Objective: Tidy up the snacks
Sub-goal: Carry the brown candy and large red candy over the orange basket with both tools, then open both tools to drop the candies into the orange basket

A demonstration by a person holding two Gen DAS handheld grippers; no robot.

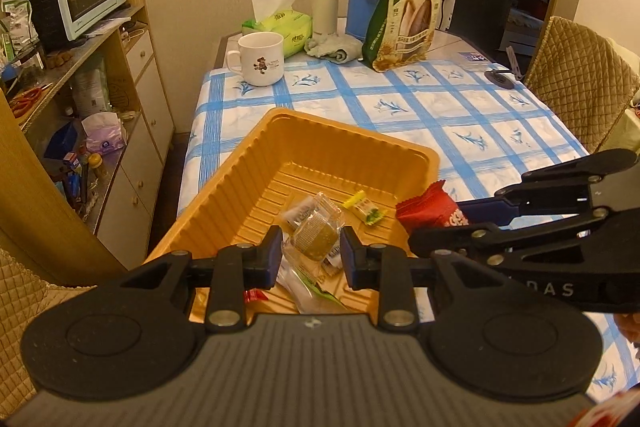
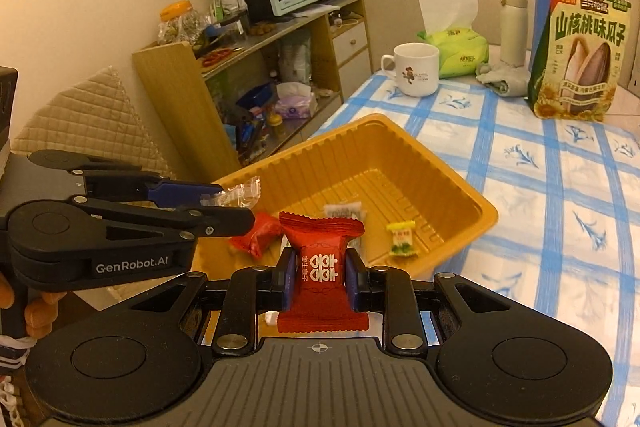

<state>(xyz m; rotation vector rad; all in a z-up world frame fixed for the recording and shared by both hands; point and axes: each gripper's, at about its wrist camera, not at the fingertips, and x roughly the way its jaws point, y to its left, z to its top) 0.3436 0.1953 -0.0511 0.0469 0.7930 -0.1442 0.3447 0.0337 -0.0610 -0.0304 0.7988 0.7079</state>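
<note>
Your right tongs (image 2: 319,277) pinch a crinkly red foil candy (image 2: 322,269) upright at the near rim of the ribbed orange plastic tray (image 2: 404,163). Your left tongs (image 1: 308,254) clamp a clear-wrapped brown square snack (image 1: 316,237) over the tray floor, where a small yellow sweet (image 1: 365,207) lies on the checked surface's (image 1: 460,115) tray.

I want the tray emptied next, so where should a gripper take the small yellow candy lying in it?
Grip the yellow candy across its plump middle, coming from straight above. It lies flat and alone on the ribbed floor of the orange tray, clear of the walls, and its crimped ends look too thin to hold well. Both grippers are full now, so one must let go first.
</note>
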